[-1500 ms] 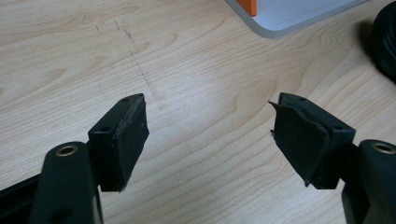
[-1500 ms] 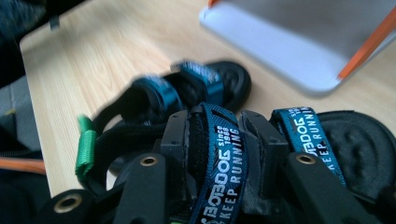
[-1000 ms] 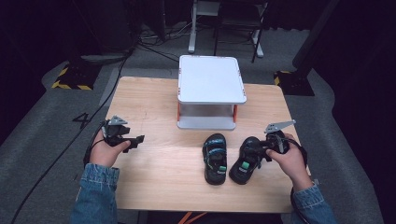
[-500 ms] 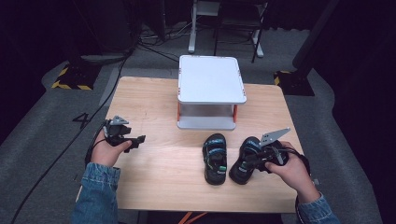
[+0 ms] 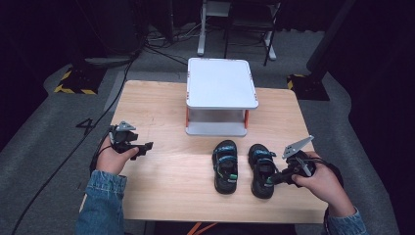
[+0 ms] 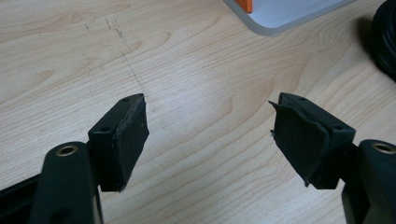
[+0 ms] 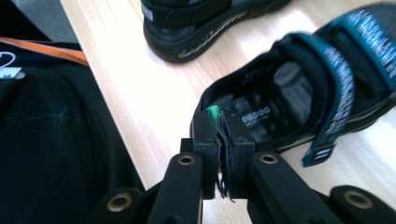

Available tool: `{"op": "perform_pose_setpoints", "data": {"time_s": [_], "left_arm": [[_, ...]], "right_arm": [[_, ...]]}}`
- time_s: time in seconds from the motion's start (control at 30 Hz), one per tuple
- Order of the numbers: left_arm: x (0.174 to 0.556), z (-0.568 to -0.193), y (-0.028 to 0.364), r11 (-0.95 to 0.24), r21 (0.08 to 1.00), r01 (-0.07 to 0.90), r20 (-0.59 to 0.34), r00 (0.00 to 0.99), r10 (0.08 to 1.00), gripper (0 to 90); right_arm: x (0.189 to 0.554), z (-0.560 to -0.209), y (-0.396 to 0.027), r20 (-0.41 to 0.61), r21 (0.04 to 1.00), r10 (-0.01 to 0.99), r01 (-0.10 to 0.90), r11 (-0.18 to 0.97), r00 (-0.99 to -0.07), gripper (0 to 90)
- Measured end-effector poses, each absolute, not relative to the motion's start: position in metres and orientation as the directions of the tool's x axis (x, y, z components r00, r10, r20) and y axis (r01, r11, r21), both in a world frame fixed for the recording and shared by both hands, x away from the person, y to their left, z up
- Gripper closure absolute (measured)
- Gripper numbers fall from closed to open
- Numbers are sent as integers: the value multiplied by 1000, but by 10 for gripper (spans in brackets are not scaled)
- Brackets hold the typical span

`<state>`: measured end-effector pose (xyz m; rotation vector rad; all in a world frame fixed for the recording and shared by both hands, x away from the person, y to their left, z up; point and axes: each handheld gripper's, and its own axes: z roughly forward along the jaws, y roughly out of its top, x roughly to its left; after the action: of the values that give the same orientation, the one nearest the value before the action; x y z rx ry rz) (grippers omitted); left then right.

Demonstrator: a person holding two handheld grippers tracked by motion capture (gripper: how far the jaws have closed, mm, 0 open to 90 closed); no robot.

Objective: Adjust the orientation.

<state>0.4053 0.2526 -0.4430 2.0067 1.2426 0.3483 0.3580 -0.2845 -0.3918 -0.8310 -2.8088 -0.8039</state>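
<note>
**Right Tongs Clamped on Sandal Heel**

Right gripper (image 5: 272,179) pinched tight on the heel rim of the right sandal (image 5: 262,169), jaws just closed the rest of the way. In the right gripper view, right gripper (image 7: 219,126) with pads pressed together over the green tab at the back edge of that sandal (image 7: 299,98), straps stretching away ahead of the jaws and to their right. Left sandal (image 5: 225,165) just beside the held one, on the far side of it from the right gripper, flat on the table (image 5: 161,191).

Left gripper (image 5: 146,146) well apart from both sandals, off toward the table's left edge, jaws spread wide with nothing between them. In the left gripper view, left gripper (image 6: 208,126) over bare wood, white stand (image 6: 289,11) ahead beyond the jaw tips.
</note>
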Motion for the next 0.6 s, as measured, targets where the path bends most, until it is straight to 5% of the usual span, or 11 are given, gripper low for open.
{"op": "perform_pose_setpoints", "data": {"time_s": [0.13, 0.3, 0.47, 0.53, 0.6], "left_arm": [[405, -443, 252, -259, 709, 656, -145, 494, 857, 269], [406, -444, 251, -262, 706, 658, -147, 498, 854, 269], [405, -444, 252, -265, 705, 658, -145, 499, 854, 269], [405, -445, 252, -262, 705, 659, -145, 495, 857, 269], [405, -445, 252, -266, 704, 659, -141, 496, 857, 268]], "right_arm": [[362, -388, -287, 162, 524, 509, 511, 681, -845, 562], [377, -401, -286, -64, 555, 602, 473, 684, -796, 394], [388, -423, -269, -139, 530, 572, 427, 733, -809, 470], [389, -425, -263, -177, 517, 547, 396, 759, -818, 646], [389, -424, -257, -176, 528, 540, 384, 758, -823, 702]]}}
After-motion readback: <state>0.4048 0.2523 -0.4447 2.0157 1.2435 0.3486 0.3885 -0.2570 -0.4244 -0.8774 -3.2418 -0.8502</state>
